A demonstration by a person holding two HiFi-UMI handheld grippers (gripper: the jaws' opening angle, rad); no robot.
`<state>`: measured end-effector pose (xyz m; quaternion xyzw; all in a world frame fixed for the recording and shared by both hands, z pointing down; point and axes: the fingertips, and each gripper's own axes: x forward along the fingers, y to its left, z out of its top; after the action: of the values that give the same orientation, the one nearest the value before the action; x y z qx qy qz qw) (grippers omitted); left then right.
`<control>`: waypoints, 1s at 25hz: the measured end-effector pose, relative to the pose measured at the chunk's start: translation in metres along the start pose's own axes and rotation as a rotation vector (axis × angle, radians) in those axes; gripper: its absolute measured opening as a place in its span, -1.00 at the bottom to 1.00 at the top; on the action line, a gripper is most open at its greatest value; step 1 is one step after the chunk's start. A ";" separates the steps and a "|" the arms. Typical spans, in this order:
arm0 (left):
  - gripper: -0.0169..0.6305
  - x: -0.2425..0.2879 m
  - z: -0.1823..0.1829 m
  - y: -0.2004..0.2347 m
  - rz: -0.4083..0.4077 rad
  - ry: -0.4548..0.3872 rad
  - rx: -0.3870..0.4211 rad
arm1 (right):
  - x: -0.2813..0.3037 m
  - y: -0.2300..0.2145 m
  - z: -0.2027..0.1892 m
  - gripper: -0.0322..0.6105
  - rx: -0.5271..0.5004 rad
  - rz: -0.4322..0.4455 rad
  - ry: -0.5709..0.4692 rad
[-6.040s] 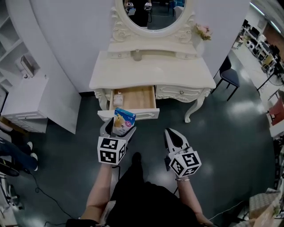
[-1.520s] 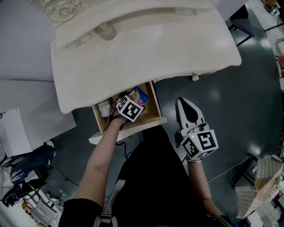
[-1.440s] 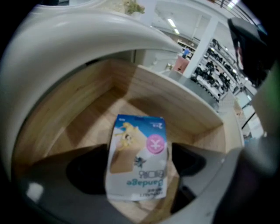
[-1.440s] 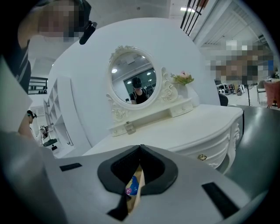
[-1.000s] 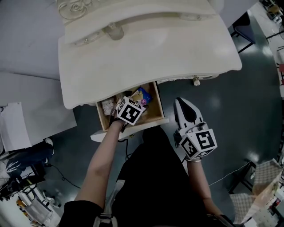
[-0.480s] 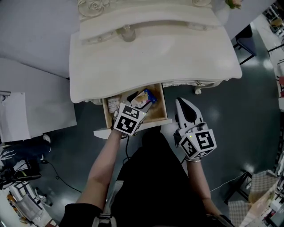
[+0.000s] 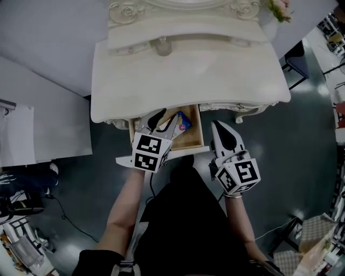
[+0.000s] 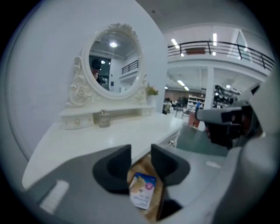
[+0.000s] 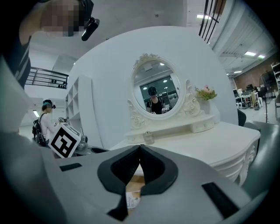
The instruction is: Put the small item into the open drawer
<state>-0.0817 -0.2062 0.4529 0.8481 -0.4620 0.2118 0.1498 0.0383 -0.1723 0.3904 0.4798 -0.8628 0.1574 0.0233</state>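
The cream dressing table (image 7: 188, 81) has its drawer (image 7: 190, 139) pulled open under the front edge. A small blue and yellow packet (image 7: 182, 121) lies inside on the wood, free of any grip. My left gripper (image 7: 157, 119) hovers over the drawer's left half. Its jaws are closing with a gap still between them and nothing in it. In the left gripper view the packet (image 8: 142, 190) shows below and beyond that gripper (image 8: 140, 153). My right gripper (image 7: 218, 128) is shut and empty just right of the drawer, its tips touching (image 9: 140, 148).
A small glass jar (image 7: 161, 46) stands at the back of the tabletop, under the carved mirror frame (image 7: 178, 8). A white cabinet (image 7: 43, 135) stands to the left and a dark chair (image 7: 299, 64) to the right. The person's legs are right before the drawer front.
The left gripper has drawn back from inside the drawer toward the person, leaving the packet lying there, and its jaws have narrowed. The right gripper has hardly moved.
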 end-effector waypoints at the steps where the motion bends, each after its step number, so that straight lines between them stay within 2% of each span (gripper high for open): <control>1: -0.53 -0.005 0.003 0.002 0.008 -0.016 -0.009 | -0.001 0.002 0.001 -0.89 -0.005 0.003 -0.002; 13: -0.85 -0.064 0.023 0.015 0.106 -0.178 -0.082 | -0.008 0.026 0.008 -0.89 -0.035 0.028 -0.031; 19: -0.92 -0.088 0.021 0.020 0.143 -0.216 -0.106 | -0.014 0.037 0.011 -0.89 -0.045 0.035 -0.043; 25: -0.93 -0.108 0.017 0.025 0.151 -0.255 -0.168 | -0.021 0.046 0.014 -0.89 -0.044 0.038 -0.051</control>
<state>-0.1515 -0.1494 0.3854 0.8155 -0.5557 0.0736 0.1438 0.0130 -0.1370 0.3619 0.4667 -0.8753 0.1264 0.0091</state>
